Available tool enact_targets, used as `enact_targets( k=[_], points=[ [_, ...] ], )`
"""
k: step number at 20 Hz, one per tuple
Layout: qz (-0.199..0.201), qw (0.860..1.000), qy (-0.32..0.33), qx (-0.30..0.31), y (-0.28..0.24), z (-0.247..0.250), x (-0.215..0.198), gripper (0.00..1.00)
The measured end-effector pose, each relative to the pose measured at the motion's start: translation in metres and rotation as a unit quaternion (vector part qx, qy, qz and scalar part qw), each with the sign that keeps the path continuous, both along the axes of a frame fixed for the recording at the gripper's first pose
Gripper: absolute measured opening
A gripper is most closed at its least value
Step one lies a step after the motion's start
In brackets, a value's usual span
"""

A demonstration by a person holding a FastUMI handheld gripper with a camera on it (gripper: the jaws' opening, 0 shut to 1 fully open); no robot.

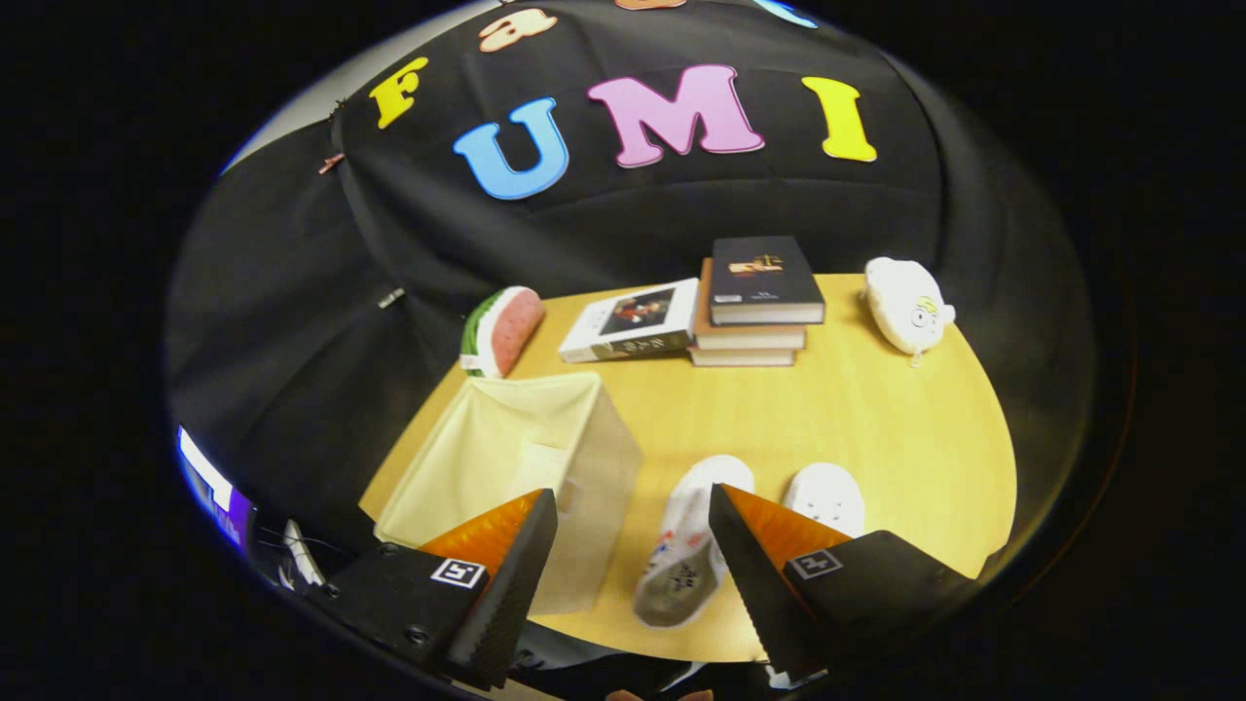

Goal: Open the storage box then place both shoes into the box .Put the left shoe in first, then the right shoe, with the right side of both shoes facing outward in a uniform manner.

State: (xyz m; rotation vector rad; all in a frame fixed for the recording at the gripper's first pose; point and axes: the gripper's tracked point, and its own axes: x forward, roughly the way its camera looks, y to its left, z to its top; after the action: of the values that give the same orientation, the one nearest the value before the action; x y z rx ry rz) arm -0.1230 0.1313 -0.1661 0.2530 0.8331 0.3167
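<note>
A cream fabric storage box [506, 458] stands open on the wooden table [876, 428], partly behind my left finger [506, 574]. Two white shoes lie on the table to the box's right, toes pointing away from me. One shoe [686, 545] is between my fingers, below them, its opening toward me. The other shoe [827, 497] is partly hidden behind my right finger [759, 574]. My gripper [633, 511] hangs above the table's near edge, open, with nothing between its fingers.
At the table's far side lie a watermelon-slice plush [501, 331], a white book [633, 321], a stack of three books [754, 302] and a white plush toy [907, 304]. The middle of the table is bare wood.
</note>
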Motion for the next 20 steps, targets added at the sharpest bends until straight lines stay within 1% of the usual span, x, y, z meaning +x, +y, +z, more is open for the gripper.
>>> enact_targets(
  k=[2,5,7,8,9,12,14,16,17,19,20],
  points=[
    [0.002,0.999,0.021,-0.031,-0.016,-0.026,-0.012,0.97],
    [0.01,0.996,0.061,-0.067,-0.025,-0.067,-0.031,0.97],
    [0.017,0.993,0.081,-0.087,-0.028,-0.09,-0.039,0.93],
    [0.021,0.991,0.088,-0.098,-0.03,-0.101,-0.041,0.89],
    [0.024,0.99,0.091,-0.106,-0.03,-0.11,-0.042,0.87],
    [0.021,0.989,0.096,-0.115,-0.028,-0.127,-0.034,0.81],
    [0.019,0.988,0.098,-0.117,-0.025,-0.134,-0.026,0.81],
    [0.013,0.988,0.098,-0.121,-0.024,-0.141,-0.017,0.78],
    [0.007,0.987,0.098,-0.124,-0.025,-0.145,-0.013,0.78],
    [-0.007,0.987,0.099,-0.128,-0.025,-0.151,-0.006,0.71],
    [-0.015,0.986,0.099,-0.13,-0.026,-0.155,-0.002,0.63]
  ],
)
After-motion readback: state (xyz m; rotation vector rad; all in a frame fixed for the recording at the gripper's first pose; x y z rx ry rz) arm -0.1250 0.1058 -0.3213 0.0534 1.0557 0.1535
